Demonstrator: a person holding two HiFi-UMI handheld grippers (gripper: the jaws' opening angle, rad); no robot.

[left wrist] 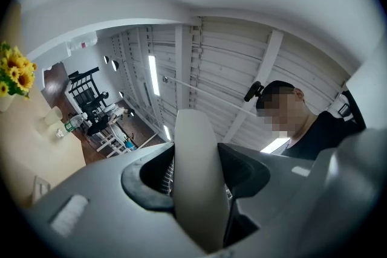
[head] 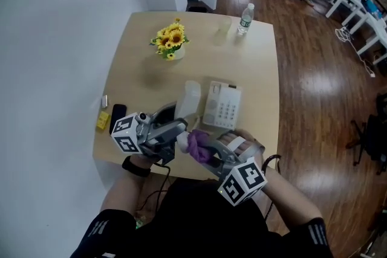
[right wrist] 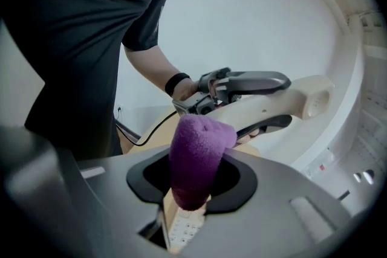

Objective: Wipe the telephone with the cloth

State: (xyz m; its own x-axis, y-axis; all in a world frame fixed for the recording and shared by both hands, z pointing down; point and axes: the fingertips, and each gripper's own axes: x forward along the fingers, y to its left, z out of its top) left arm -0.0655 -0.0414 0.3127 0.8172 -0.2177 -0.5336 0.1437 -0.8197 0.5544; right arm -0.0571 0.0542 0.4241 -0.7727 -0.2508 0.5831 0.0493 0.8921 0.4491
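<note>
The cream telephone base (head: 222, 104) with its keypad lies on the wooden table (head: 254, 75) near the front edge. Its handset (head: 190, 98) is lifted off the base, and my left gripper (head: 180, 131) is shut on it. In the left gripper view the handset (left wrist: 196, 172) stands up between the jaws. My right gripper (head: 207, 151) is shut on a purple cloth (head: 198, 145), which sits right beside the handset's lower end. In the right gripper view the cloth (right wrist: 196, 157) bulges out of the jaws just in front of the handset (right wrist: 272, 107); whether they touch is unclear.
A pot of sunflowers (head: 171, 42) stands at the back left of the table, a water bottle (head: 245, 19) and a clear cup (head: 225, 26) at the back right. A black device (head: 118, 118) and a yellow object (head: 103, 120) lie at the left edge.
</note>
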